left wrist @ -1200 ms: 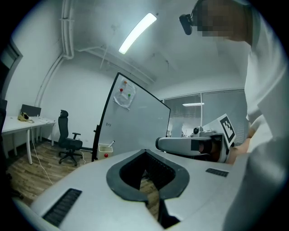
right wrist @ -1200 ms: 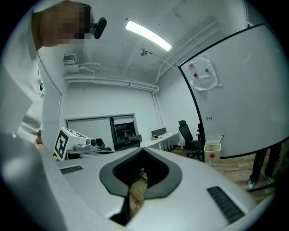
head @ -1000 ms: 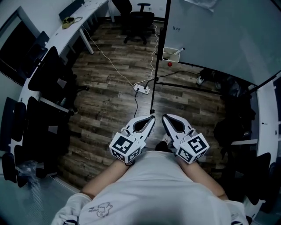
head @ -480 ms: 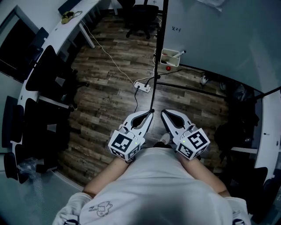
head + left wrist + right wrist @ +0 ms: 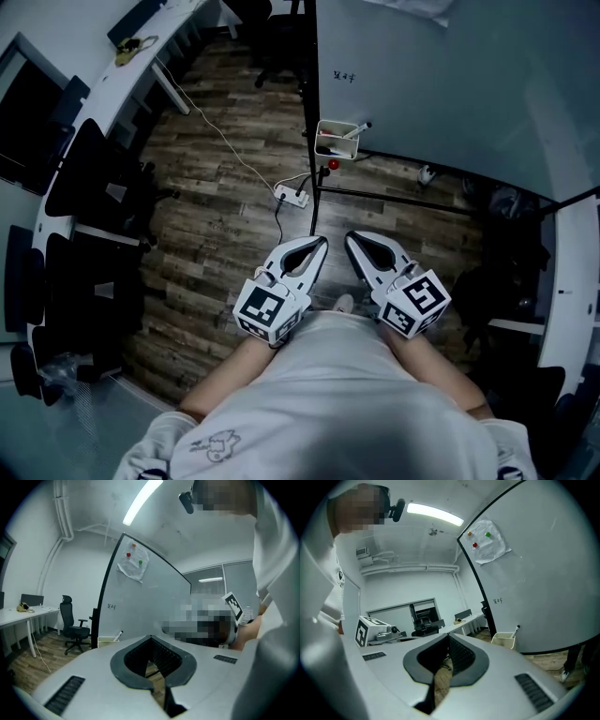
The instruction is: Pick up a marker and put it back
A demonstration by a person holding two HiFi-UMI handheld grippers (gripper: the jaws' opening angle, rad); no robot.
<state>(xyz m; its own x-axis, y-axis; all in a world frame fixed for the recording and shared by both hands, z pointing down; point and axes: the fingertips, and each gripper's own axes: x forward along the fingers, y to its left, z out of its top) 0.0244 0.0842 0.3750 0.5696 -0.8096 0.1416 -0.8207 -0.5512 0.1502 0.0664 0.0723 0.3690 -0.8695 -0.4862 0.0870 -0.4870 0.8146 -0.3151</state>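
Right now, the left gripper (image 5: pixel 322 246) has its jaws together, empty. The right gripper (image 5: pixel 352 242) is the same, tips meeting on nothing. Both are held close to the torso. The marker (image 5: pixel 357 128) leans in the tray (image 5: pixel 342 153) at the whiteboard's (image 5: pixel 450 84) lower corner, well apart from both.

Power strip (image 5: pixel 289 194) on wood floor (image 5: pixel 225 178), desk (image 5: pixel 103 80) beyond

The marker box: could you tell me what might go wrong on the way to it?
1. The power strip and its cable lie on the floor before the marker box: a possible trip.
2. The left gripper and right gripper are both shut; one must open before it meets a marker.
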